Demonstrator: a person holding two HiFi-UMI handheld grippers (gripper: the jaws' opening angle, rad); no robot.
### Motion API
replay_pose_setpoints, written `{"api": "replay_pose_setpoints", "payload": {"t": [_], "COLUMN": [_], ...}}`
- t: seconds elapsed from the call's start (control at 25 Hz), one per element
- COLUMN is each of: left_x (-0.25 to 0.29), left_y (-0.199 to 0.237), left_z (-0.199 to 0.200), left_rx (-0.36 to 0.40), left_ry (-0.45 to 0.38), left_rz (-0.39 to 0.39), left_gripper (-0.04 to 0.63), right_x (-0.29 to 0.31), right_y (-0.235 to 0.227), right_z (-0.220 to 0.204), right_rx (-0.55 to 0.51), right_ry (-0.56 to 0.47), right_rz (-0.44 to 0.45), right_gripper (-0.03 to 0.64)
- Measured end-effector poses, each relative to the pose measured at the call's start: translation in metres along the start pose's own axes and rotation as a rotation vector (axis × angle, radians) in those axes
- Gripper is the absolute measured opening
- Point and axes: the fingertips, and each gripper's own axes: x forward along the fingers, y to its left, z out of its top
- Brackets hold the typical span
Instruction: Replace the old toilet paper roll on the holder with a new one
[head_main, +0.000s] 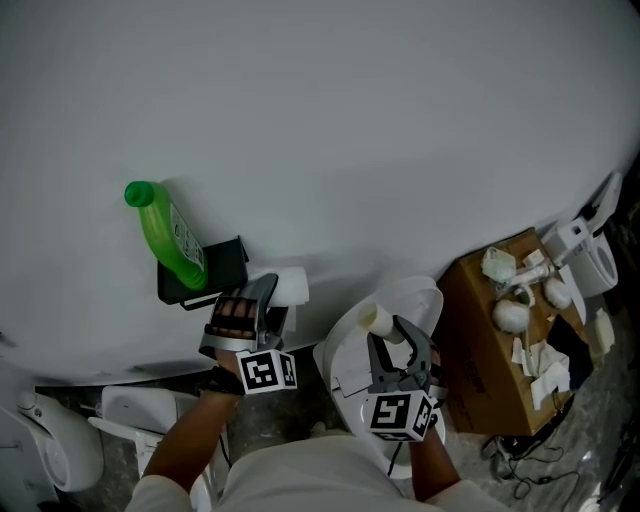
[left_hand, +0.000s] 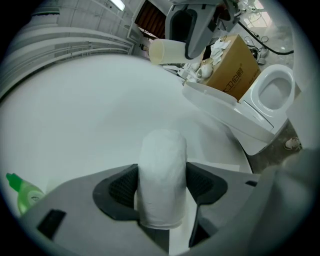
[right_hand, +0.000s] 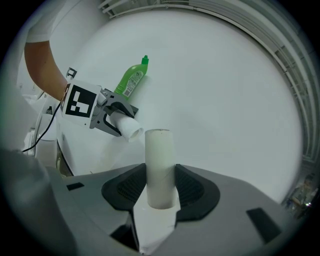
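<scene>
Left tongs (left_hand: 161, 187) are clamped on a white toilet paper roll (left_hand: 161, 165). Right tongs (right_hand: 160, 189) are clamped on a bare core tube (right_hand: 159, 155).

I judge step 1 done, with the old core off; mounting the new roll is not yet done. The black fixture (head_main: 215, 268) just beside the left tongs is probably the holder. A green bottle (head_main: 170, 235) leans on it.

A broad white surface (head_main: 350, 120) lies behind. A toilet (left_hand: 272, 95) and a cardboard box (head_main: 490, 350) stand nearby.

Soft, even, rather dim light fills every view; a bright long ceiling lamp (left_hand: 118, 4) shows in the left gripper view. Shadows are faint. Both gripper views bulge, darkening at their round edges.
</scene>
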Motion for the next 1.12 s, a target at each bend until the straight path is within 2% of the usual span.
{"api": "replay_pose_setpoints", "payload": {"t": [0.24,0.48,0.8,1.12], "left_x": [0.008,-0.005,-0.018,-0.029], "left_y": [-0.011,-0.005,-0.007,-0.007], "left_z": [-0.007,-0.025,-0.061,-0.086], "left_rx": [0.023,-0.003,-0.086,-0.139], "left_ry": [0.033,0.060,0.121,0.148], "left_rz": [-0.022,0.020,0.021,0.033], "left_gripper": [0.291,0.291,0.291,0.291], "right_x": [-0.006,-0.011,-0.014,-0.020], "right_y": [-0.001,0.002,0.013,0.022], "right_z": [0.000,-0.004,0.002,0.004], "right_rx": [0.005,-0.003,-0.005,-0.003], "right_ry": [0.001,0.012,0.001,0.002], "right_rz": [-0.001,0.002,0.019,0.024], "right_gripper": [0.181,0.181,0.181,0.181]}}
